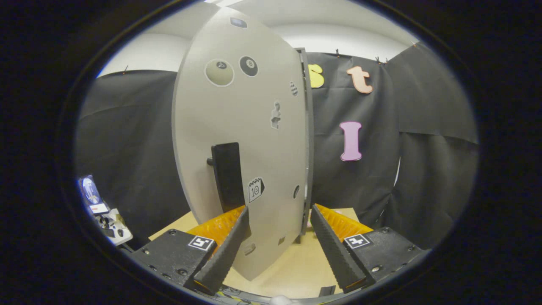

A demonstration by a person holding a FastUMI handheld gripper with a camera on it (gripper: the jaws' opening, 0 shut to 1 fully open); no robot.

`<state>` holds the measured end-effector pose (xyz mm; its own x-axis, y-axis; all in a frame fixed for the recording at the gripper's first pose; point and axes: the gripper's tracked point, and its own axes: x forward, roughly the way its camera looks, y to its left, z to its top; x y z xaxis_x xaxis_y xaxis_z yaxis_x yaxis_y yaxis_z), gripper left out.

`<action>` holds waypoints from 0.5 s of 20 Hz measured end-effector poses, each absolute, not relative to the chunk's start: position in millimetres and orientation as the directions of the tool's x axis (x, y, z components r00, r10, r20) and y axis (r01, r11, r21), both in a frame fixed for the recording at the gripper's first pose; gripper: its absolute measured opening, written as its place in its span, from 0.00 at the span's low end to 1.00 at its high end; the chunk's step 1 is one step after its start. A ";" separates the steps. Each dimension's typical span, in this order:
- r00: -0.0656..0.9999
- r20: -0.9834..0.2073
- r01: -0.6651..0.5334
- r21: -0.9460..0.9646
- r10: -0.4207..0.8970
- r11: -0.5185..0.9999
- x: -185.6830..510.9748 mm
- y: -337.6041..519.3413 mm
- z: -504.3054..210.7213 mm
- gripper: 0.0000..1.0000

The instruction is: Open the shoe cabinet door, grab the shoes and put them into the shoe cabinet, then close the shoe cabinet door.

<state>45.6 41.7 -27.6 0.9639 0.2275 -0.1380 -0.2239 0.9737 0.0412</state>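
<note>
We are looking right at the door [241, 140] of the shoe cabinet. It is gray, with little stickers on it, and it has a black handle [228, 176] low down. The door looks swung out toward us, but we cannot see inside the cabinet from here, so we cannot tell how far open it is.

Our gripper [279, 245] is spread wide and holds nothing. The bottom of the door sits between its two fingers. The left finger [224, 254] is just under the handle, and the right finger [334, 250] is out past the door's edge.

We see no shoes here. So we think we are at the door part of the job. The shoes may yet need to go in, and the door will need to be shut.

The cabinet stands on a tan table [296, 271].
</note>
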 end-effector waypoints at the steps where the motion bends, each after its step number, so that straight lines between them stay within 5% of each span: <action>1: 0.965 -0.135 -0.223 0.040 0.227 0.974 49.9 54.9 -27.5 0.97; 10: 0.947 -0.133 -0.289 0.042 0.292 0.956 115.0 165.7 -36.5 1.00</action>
